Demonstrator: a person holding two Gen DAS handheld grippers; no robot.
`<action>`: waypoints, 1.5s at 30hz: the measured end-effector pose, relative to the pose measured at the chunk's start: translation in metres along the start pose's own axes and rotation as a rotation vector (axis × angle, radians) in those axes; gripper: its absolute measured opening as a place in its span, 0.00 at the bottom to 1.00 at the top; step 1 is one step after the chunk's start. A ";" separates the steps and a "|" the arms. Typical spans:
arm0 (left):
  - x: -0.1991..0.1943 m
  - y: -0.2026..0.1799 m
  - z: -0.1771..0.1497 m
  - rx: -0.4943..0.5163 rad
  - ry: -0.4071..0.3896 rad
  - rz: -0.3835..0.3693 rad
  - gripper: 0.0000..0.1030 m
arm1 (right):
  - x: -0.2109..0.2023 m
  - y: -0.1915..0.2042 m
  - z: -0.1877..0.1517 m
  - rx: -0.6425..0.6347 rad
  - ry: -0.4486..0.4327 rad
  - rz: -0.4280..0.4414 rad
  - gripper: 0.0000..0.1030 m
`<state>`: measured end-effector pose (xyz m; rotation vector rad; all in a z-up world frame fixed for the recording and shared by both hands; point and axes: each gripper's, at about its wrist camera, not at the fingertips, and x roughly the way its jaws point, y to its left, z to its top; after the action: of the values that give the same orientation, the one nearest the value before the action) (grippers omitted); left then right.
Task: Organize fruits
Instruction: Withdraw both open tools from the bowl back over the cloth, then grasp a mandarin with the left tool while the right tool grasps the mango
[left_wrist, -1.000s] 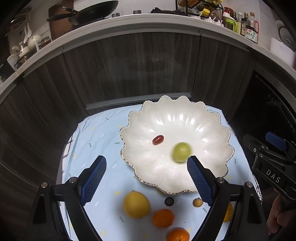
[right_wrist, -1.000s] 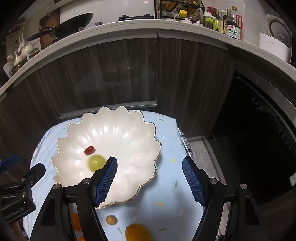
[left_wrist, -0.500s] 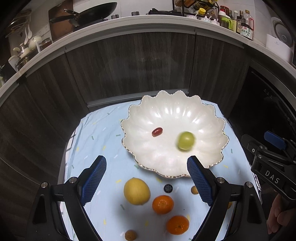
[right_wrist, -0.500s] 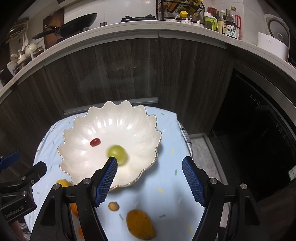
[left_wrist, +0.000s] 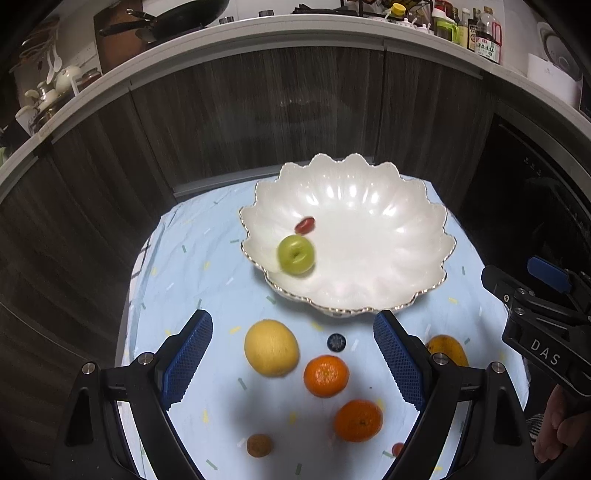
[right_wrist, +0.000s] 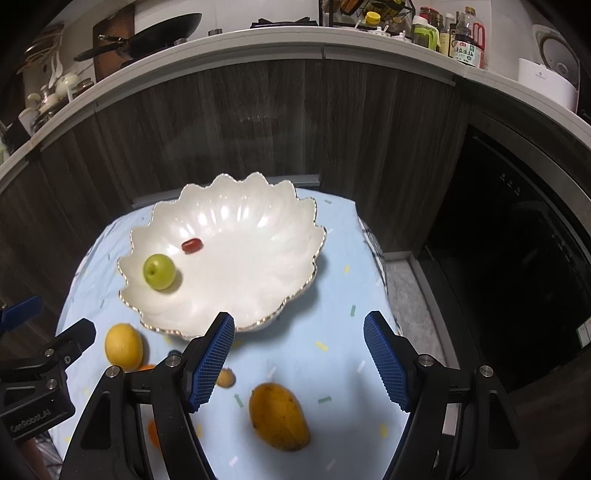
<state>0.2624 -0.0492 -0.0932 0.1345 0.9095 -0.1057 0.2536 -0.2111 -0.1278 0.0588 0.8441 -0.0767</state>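
Note:
A white scalloped bowl (left_wrist: 369, 251) (right_wrist: 240, 266) stands on a pale blue cloth (left_wrist: 192, 266). In it a green apple (left_wrist: 295, 255) (right_wrist: 159, 271) lies by the left wall, beside a small red fruit (left_wrist: 304, 224) (right_wrist: 192, 245). On the cloth in front of the bowl lie a yellow lemon (left_wrist: 271, 348) (right_wrist: 123, 346), two oranges (left_wrist: 326, 375) (left_wrist: 357, 420), a blueberry (left_wrist: 336, 341), a mango (right_wrist: 279, 415) (left_wrist: 447, 349) and a small brown fruit (left_wrist: 259, 445) (right_wrist: 225, 378). My left gripper (left_wrist: 291, 332) hangs open above the lemon and oranges. Nothing sits in my open right gripper (right_wrist: 299, 325), which hangs above the mango.
Dark wood cabinets (left_wrist: 258, 110) rise behind the table under a counter with a pan (right_wrist: 147, 37) and bottles (right_wrist: 465, 40). A dark appliance front (right_wrist: 517, 240) stands to the right. The cloth's right edge (right_wrist: 376, 266) drops to the floor. A hand (left_wrist: 557, 432) holds the right gripper.
Both grippers have drawn back from the bowl, so more fruit on the cloth shows. The green apple has rolled from the bowl's right side to its left wall.

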 end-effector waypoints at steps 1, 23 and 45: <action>0.001 0.000 -0.001 0.001 0.003 0.000 0.87 | 0.001 -0.001 -0.001 -0.001 0.003 0.000 0.71; 0.033 -0.007 -0.042 0.010 0.082 -0.022 0.86 | 0.022 0.002 -0.043 -0.016 0.101 0.019 0.71; 0.078 -0.014 -0.060 -0.009 0.187 -0.055 0.79 | 0.053 0.005 -0.071 -0.032 0.202 0.053 0.71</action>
<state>0.2613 -0.0560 -0.1917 0.1121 1.1002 -0.1416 0.2361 -0.2022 -0.2142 0.0594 1.0445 -0.0078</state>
